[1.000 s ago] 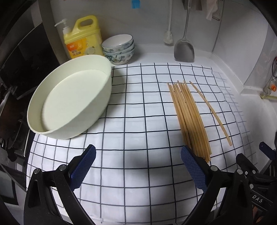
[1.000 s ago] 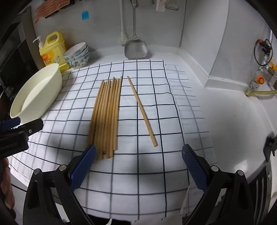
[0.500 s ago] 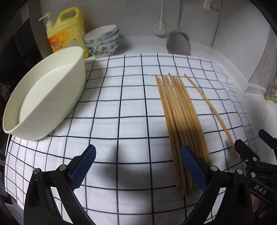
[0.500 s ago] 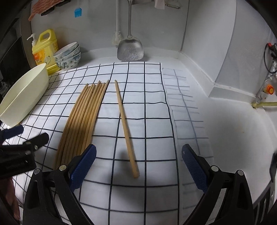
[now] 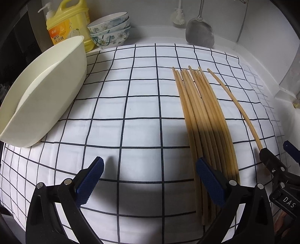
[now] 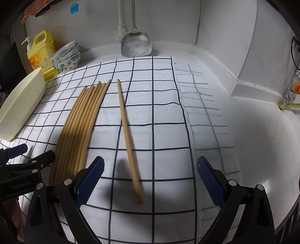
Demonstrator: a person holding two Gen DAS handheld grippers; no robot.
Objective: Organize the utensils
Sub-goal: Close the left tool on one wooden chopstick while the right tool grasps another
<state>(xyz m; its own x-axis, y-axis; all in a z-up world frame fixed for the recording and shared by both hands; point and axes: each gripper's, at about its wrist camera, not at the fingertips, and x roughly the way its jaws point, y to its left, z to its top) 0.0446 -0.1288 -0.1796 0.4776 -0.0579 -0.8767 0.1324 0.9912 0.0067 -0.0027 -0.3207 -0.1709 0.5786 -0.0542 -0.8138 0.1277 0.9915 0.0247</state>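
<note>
**Both grippers wide over the chopsticks**

Found the left gripper (image 5: pixel 149 165) spread wide with nothing between its pads, low over the near edge of the cloth (image 5: pixel 131 105) and pointed toward the back wall. Saw mostly bare cloth in its gap. Noted the bundle (image 5: pixel 204 120) of chopsticks running front to back on the right half of the cloth, its near ends passing under or just beside that gripper's right finger. Could not tell whether they touched.

Found the right gripper (image 6: pixel 150 163) equally wide and empty, level with the left one and close to its right. Saw the single chopstick (image 6: pixel 127 135) lying apart from the bundle, to its right, with its near end between the right gripper's fingers, nearer the left one. From the left wrist view, placed one right finger tip at that near end. Could not tell contact there.

Glimpsed only a sliver of the hand (image 6: pixel 16 210) behind the left gripper, too little to read its grip.

Noted a basin (image 5: pixel 46 97) tilted on the cloth's left edge. Placed a bottle (image 5: pixel 65 28) and stacked bowls (image 5: pixel 110 30) at the counter's back left corner. Saw a spatula (image 6: pixel 136 45) and a brush (image 5: pixel 178 17) against the back wall.
</note>
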